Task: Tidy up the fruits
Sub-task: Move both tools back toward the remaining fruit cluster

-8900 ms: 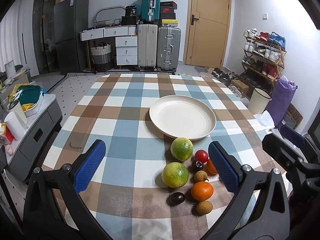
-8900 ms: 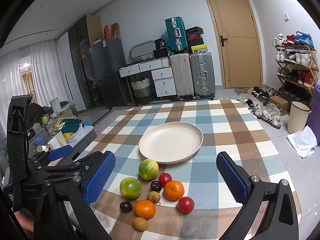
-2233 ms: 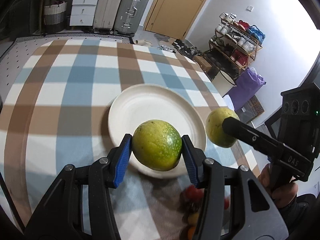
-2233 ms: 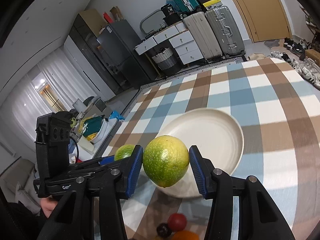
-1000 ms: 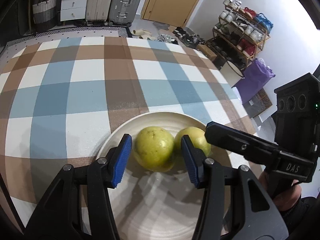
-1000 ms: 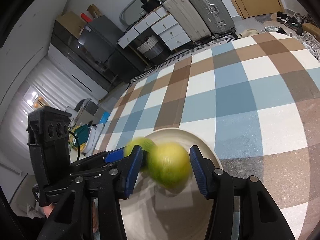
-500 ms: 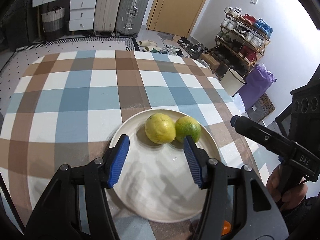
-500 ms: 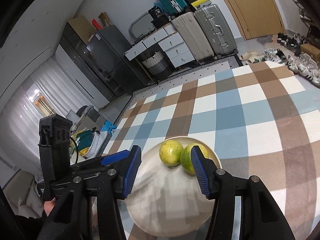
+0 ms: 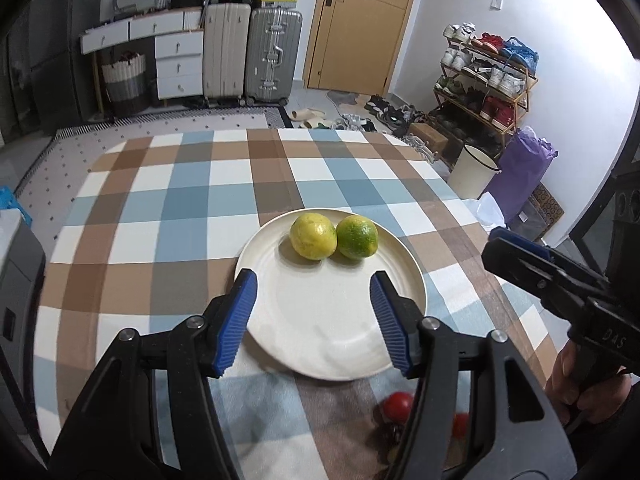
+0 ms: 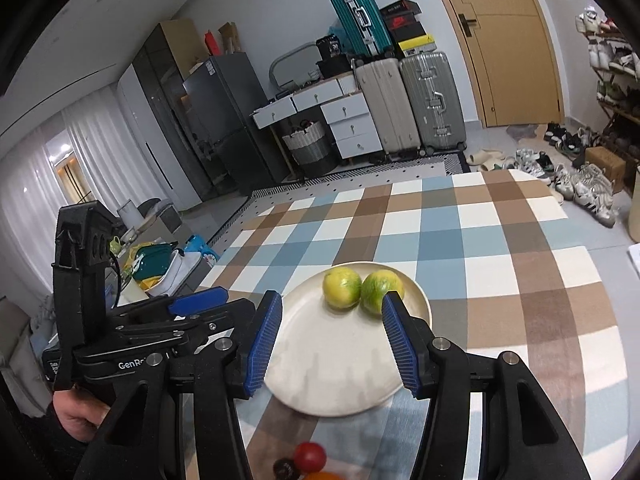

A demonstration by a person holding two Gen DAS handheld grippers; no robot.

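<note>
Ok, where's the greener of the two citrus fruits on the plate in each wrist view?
Left wrist: greener citrus, right one of the pair, far side of the plate.
Right wrist: greener citrus, again the right one, partly behind a fingertip.
Shared landmark: silver suitcase.

You are looking at one cream plate (image 9: 404,276), and it is carrying two round citrus fruits: one yellow-green fruit (image 9: 312,236) and one greener fruit (image 9: 357,237), the pair touching each other.

Near the plate's close edge you are seeing two red tomatoes in the left wrist view, one tomato (image 9: 397,405) in full and a second tomato (image 9: 460,424) partly hidden behind a gripper finger. The right wrist view is showing you one dark plum (image 10: 285,469) and a sliver of one orange fruit (image 10: 322,476) at the frame's bottom.

Any further fruits are lying out of frame, so you are counting six at most here.
</note>
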